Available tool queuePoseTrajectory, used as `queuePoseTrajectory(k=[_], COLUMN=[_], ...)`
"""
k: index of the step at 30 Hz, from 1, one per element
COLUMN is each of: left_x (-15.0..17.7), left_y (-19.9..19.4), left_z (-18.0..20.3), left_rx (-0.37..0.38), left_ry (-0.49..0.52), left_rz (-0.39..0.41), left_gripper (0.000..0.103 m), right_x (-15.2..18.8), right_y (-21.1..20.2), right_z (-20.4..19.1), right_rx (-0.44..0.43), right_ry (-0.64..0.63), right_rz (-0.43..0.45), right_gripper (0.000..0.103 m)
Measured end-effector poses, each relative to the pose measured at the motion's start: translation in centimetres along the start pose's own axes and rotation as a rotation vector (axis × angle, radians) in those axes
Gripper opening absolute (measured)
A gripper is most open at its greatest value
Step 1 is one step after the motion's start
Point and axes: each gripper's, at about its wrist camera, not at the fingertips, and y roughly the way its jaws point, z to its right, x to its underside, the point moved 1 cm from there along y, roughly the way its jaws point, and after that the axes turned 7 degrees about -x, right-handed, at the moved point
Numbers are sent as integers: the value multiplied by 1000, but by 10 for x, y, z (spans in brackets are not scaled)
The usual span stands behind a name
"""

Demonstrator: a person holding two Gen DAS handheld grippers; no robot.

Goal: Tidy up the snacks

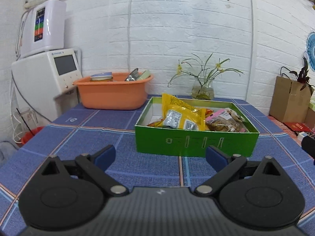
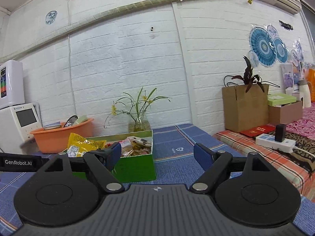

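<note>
A: Both my claws, left gripper (image 1: pixel 160 156) and right gripper (image 2: pixel 156 153), spread wide, holding nothing. Snacks (image 1: pixel 182 116) sit in the green box (image 1: pixel 196 143).
B: Only my right view shows the power strip (image 2: pixel 275 142).

Left hand-held gripper (image 1: pixel 160 157) gapes empty above counter (image 1: pixel 110 122); green box (image 1: pixel 195 141) ahead holds yellow packet (image 1: pixel 181 112), clear snack bag (image 1: pixel 226 123).
</note>
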Motion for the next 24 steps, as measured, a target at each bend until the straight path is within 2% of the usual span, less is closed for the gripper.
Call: queuePoseTrajectory(k=[3,6,13,18,20,24], left_x=[12,17,32,43,47,54], left_y=[-5,-4,-19,-28,-26,-23], left_z=[6,15,23,31,32,32], left_rx=[-42,-28,44,102,98,41], left_ry=[72,161,122,91,86,83], left_rz=[54,47,-18,-52,-77,-113], left_gripper=[98,98,98,98,98,98], right_x=[6,11,22,26,26,30], right_y=[-6,-12,-39,-46,-45,-48], right_z=[-1,-8,-9,-6,-5,-4], right_rx=[-18,-5,-74,-60,-55,-59], right_ry=[7,-28,-49,-50,-47,-49], right_rz=[15,4,-45,-56,-60,-71], right_gripper=[103,103,103,103,103,103])
